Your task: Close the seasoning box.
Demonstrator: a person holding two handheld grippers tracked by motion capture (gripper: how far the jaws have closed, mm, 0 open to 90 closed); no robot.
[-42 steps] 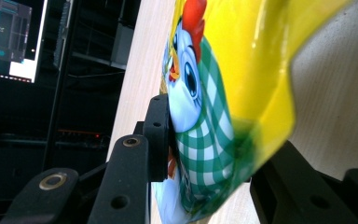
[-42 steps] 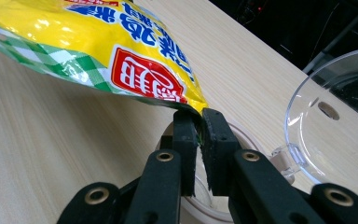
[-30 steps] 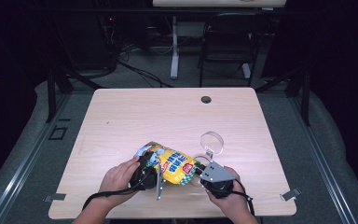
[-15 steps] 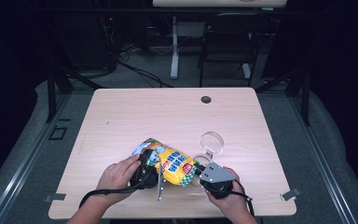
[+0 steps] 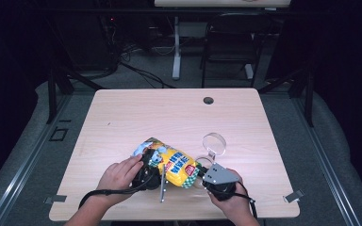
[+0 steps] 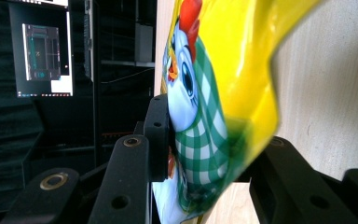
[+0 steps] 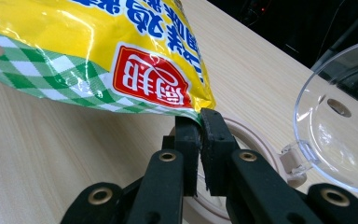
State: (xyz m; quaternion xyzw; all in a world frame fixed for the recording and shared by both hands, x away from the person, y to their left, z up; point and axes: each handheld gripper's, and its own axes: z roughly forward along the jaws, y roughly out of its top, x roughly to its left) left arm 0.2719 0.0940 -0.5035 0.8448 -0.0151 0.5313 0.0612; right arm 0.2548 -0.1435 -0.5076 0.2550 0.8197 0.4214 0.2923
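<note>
A yellow snack bag (image 5: pixel 172 165) with a green check band and a cartoon chicken is held over the table's near edge between both grippers. In the high view my left gripper (image 5: pixel 152 162) grips the bag's left end and my right gripper (image 5: pixel 199 173) its right end. The left gripper view has my left gripper (image 6: pixel 214 154) shut across the chicken print of the bag (image 6: pixel 223 93). Over in the right gripper view, my right gripper (image 7: pixel 200 123) is pinched shut on the bottom corner of the bag (image 7: pixel 98 42).
A small round container (image 5: pixel 206 160) with an open clear hinged lid (image 5: pixel 214 143) stands just right of the bag; its beige rim (image 7: pixel 256 140) lies under my right jaws. The wooden table (image 5: pixel 146 113) has a cable hole (image 5: pixel 209 100) at the back.
The bag has shifted slightly to the left with the left hand. Both grippers keep their hold on it.
</note>
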